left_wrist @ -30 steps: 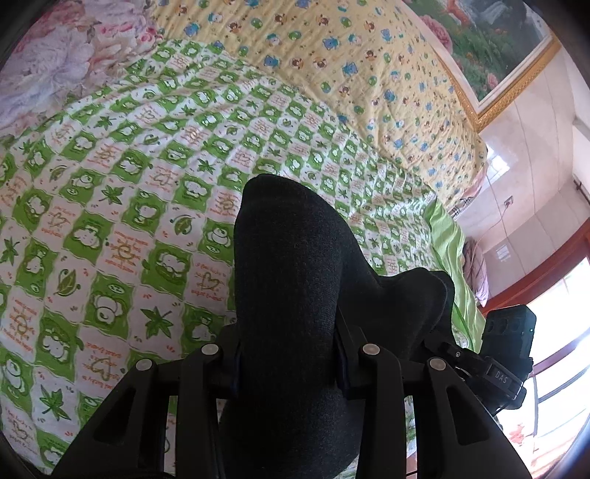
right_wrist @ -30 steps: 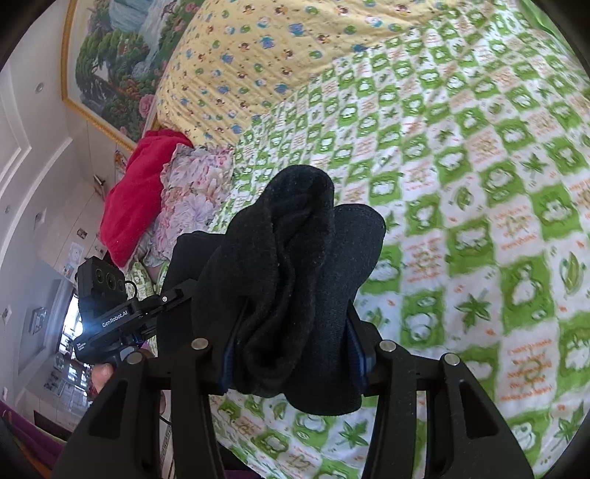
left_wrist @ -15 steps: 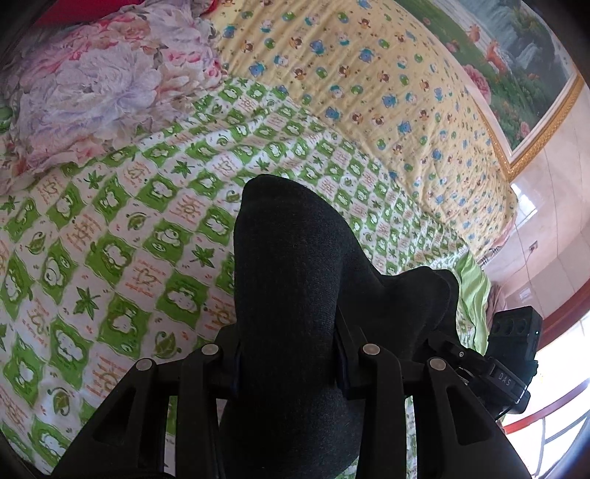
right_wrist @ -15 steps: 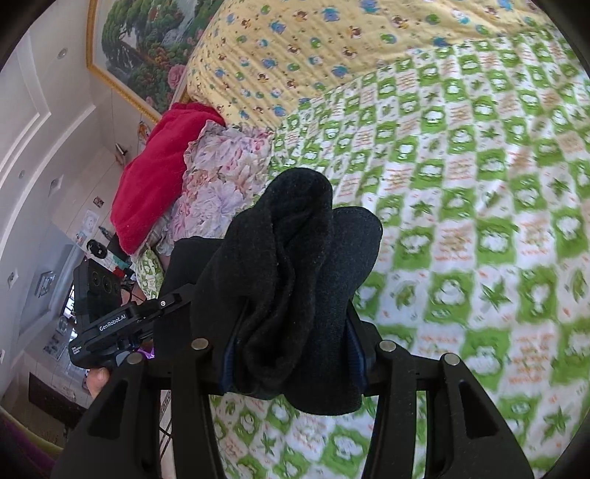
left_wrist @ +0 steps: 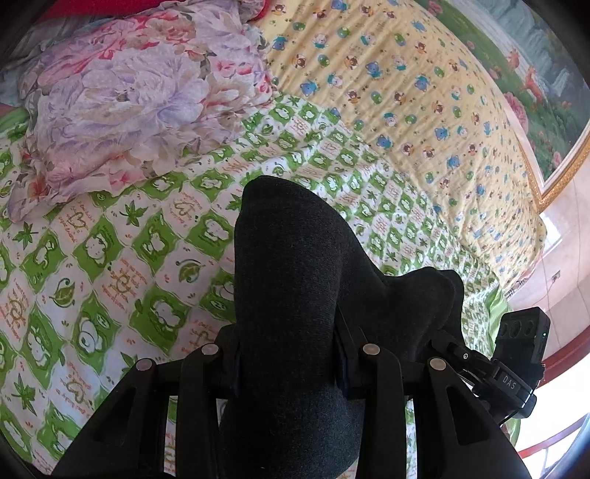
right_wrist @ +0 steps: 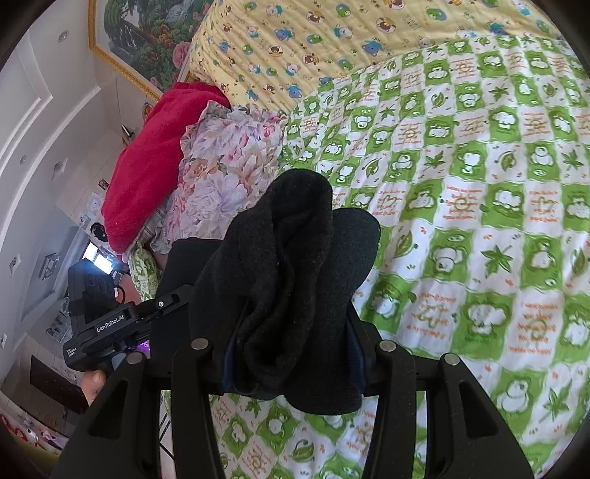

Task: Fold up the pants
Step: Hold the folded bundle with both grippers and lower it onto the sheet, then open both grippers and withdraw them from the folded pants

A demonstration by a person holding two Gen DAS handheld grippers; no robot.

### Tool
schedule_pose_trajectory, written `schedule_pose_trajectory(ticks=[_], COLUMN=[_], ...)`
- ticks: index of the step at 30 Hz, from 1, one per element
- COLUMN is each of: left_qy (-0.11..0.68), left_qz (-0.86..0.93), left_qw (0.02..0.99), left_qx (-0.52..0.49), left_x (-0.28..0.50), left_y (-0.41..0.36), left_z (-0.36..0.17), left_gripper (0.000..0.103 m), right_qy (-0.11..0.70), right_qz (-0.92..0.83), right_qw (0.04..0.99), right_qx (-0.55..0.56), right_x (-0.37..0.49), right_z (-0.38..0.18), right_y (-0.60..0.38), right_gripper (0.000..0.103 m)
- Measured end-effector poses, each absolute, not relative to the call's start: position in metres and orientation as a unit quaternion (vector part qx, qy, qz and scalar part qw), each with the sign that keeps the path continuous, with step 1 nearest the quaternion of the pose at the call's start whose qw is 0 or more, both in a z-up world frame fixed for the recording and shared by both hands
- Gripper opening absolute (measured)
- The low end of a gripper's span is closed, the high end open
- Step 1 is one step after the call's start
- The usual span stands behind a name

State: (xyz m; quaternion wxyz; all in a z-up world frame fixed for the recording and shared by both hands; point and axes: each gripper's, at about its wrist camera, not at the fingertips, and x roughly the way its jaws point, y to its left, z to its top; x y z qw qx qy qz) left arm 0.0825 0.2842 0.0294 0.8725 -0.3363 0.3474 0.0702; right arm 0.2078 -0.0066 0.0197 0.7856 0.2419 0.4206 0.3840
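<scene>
Both grippers, left point(left_wrist: 287, 363) and right point(right_wrist: 291, 353), pinch bunched black pants point(left_wrist: 295, 280) at frame centre above the quilt point(left_wrist: 110, 258).

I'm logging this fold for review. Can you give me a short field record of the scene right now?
garment: dark charcoal knit pants, bunched, lifted above the bed
left tool: shut on the pants
right tool: shut on the pants, gathered in folds
surface: green-and-white checked quilt
beyond it: yellow quilt printed with small bears
nearby: floral pillow; red blanket
wall: gold-framed landscape painting
fold state: not yet laid flat
</scene>
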Motion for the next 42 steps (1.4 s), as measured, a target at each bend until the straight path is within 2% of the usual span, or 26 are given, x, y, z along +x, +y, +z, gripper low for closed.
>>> schedule_pose_trajectory(ticks=[7,11,14,17,20,24,31,42], left_qy=[0.362,0.374,0.374,0.367,0.359,0.352,0.352,0.353], left_qz=[0.089,0.103,0.110,0.120,0.129,0.132,0.132,0.146], left_qw=[0.864,0.862,0.866,0.871,0.875,0.875,0.879,0.900], left_qx=[-0.339,-0.327,-0.313,-0.302,-0.298,-0.304,-0.293,-0.209], left_x=[0.086,0.086,0.084,0.080,0.072,0.059,0.039,0.013], left_y=[0.293,0.292,0.291,0.289,0.288,0.288,0.277,0.239], left_z=[0.012,0.000,-0.003,0.002,0.007,0.012,0.019,0.027], left_gripper=[0.041,0.054,0.058,0.062,0.074,0.075,0.077,0.080], right_qy=[0.429,0.440,0.441,0.445,0.448,0.437,0.422,0.364], right_qz=[0.386,0.365,0.358,0.360,0.357,0.358,0.364,0.381], right_qw=[0.788,0.796,0.798,0.793,0.792,0.795,0.803,0.840], right_qx=[0.214,0.200,0.201,0.209,0.211,0.221,0.209,0.128], right_x=[0.220,0.224,0.226,0.227,0.224,0.215,0.196,0.151], right_z=[0.015,0.003,-0.003,-0.005,0.000,0.008,0.024,0.046], right_y=[0.011,0.011,0.006,0.003,0.000,-0.009,-0.017,-0.013], right_gripper=[0.051,0.059,0.065,0.066,0.069,0.080,0.082,0.095])
